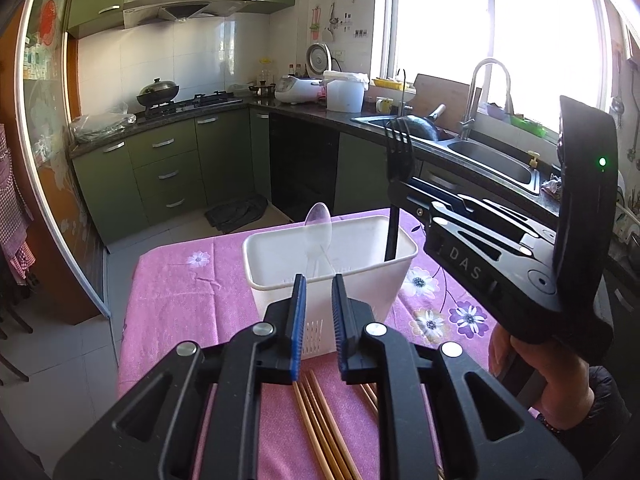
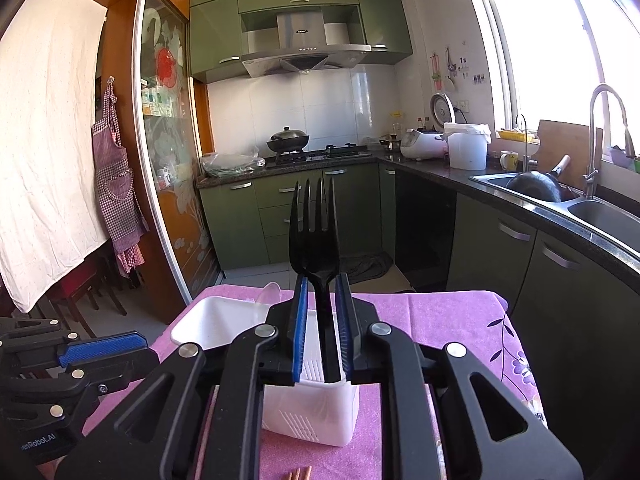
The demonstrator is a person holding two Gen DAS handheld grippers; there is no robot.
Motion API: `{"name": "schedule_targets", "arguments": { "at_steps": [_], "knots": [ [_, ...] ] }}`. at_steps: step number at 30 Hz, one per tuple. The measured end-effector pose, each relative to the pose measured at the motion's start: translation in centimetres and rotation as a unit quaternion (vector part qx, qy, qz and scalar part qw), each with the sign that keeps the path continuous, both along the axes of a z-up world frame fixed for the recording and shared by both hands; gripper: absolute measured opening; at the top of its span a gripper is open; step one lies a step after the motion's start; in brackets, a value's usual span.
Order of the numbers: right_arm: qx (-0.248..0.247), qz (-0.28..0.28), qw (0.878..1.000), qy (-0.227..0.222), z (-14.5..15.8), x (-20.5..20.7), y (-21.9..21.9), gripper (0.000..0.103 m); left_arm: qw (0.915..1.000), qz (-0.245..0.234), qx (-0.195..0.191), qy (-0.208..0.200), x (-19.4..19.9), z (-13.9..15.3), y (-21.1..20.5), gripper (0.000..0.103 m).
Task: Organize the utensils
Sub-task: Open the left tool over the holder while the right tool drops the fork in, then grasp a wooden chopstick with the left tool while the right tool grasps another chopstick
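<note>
A white utensil bin (image 1: 256,240) stands on the purple flowered tablecloth (image 1: 180,300). A clear plastic spoon (image 1: 318,224) leans upright inside it. My right gripper (image 1: 396,190) hovers over the bin's right end with a black plastic fork (image 1: 398,148) upright between its pads, tines up, handle reaching down into the bin. In the right wrist view the fork (image 2: 314,232) sits in my right gripper (image 2: 322,280) with a slit of daylight beside the handle, so the pads are not pressing. My left gripper (image 1: 319,280) is before the bin's near wall, nearly closed and empty. Wooden chopsticks (image 1: 320,420) lie under it.
A person's hand (image 1: 532,376) holds the right gripper's handle at the table's right side. Behind the table are green kitchen cabinets, a hob with a wok (image 1: 158,92), and a steel sink (image 1: 492,160) with a pan under the window. The floor drops off at the table's left edge.
</note>
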State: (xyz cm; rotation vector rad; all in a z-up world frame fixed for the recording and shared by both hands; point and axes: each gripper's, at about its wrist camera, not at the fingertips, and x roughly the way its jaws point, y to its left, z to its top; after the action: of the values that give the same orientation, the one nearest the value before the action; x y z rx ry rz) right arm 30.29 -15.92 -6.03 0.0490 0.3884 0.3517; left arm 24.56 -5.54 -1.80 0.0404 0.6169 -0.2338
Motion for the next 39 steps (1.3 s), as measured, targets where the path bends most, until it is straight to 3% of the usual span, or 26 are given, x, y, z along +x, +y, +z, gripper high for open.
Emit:
{"name": "schedule_targets", "arguments": {
  "at_steps": [8,14,20,27,34,39],
  "knots": [
    [0.004,0.004,1.0,0.008,0.0,-1.7,-0.4,0.017,0.9995,-0.001,-0.001,0.031,-1.3,-1.0,0.2,0.015],
    [0.001,-0.001,0.999,0.033,-0.5,-4.8,-2.3,0.017,0.9952,0.005,0.006,0.098,-1.5,-3.6,0.5,0.016],
    [-0.025,-0.009,0.994,0.102,-3.5,-6.8,-4.8,0.019,0.9752,0.026,-0.002,0.22,-0.3,-8.8,1.3,0.016],
    [-0.05,-0.009,0.987,0.15,-6.6,-7.3,-6.2,0.019,0.9548,0.043,0.013,0.294,0.7,-12.9,1.3,0.016],
    [-0.052,-0.003,0.984,0.171,-7.9,-6.8,-6.5,0.019,0.9415,0.054,0.032,0.331,1.4,-14.9,0.7,0.014],
    [-0.052,-0.003,0.983,0.178,-8.3,-6.7,-6.7,0.019,0.9394,0.055,0.042,0.336,1.6,-15.0,0.5,0.013]
  ]
}}
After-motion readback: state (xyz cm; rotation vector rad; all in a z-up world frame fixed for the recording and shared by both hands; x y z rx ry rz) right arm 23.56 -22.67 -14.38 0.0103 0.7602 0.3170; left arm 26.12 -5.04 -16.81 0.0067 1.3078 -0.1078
